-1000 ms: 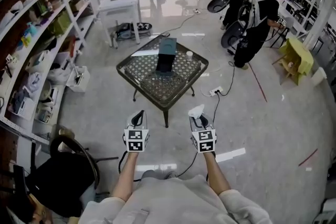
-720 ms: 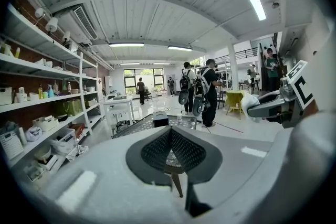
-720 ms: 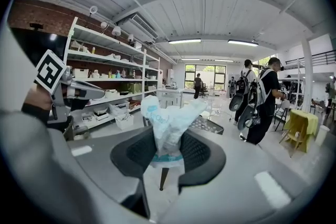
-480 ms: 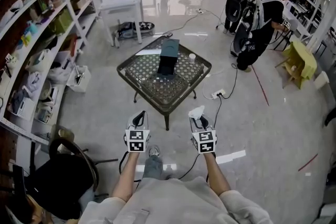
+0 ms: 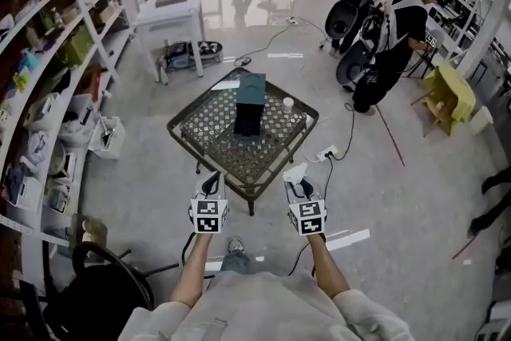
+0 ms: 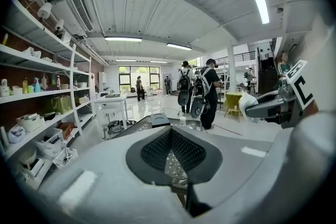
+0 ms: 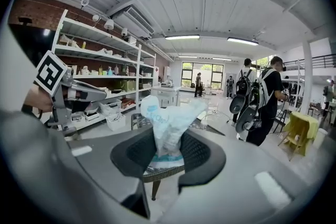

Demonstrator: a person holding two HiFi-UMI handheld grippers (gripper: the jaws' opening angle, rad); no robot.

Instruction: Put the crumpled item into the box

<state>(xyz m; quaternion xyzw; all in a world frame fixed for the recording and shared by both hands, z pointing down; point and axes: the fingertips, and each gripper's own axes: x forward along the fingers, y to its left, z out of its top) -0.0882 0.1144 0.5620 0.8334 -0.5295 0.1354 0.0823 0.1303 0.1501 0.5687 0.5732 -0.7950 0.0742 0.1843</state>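
A crumpled white plastic wrapper [image 7: 168, 128] with blue print stands up between the pads of my right gripper [image 7: 168, 157], which is shut on it. In the head view that gripper [image 5: 299, 186] hangs just short of the near edge of the wicker-topped table [image 5: 204, 136], the crumpled wrapper [image 5: 295, 172] poking out of its tip. The dark teal box [image 5: 250, 104] stands upright near the table's middle, well beyond both grippers. My left gripper [image 5: 210, 186] is level with the right one, its pads together and holding nothing. In the left gripper view, the box [image 6: 159, 120] shows above the left gripper [image 6: 170, 131].
A white cup [image 5: 288, 104] stands on the table right of the box. Shelving [image 5: 48, 92] lines the left wall, and a white table [image 5: 168, 12] stands behind. People with backpacks [image 5: 391, 36] stand far right. A power strip and cable [image 5: 327, 152] lie by the table's right leg.
Both grippers have come closer to the table, which now sits nearer and lower in the head view. The right gripper's hold on the wrapper is unchanged.
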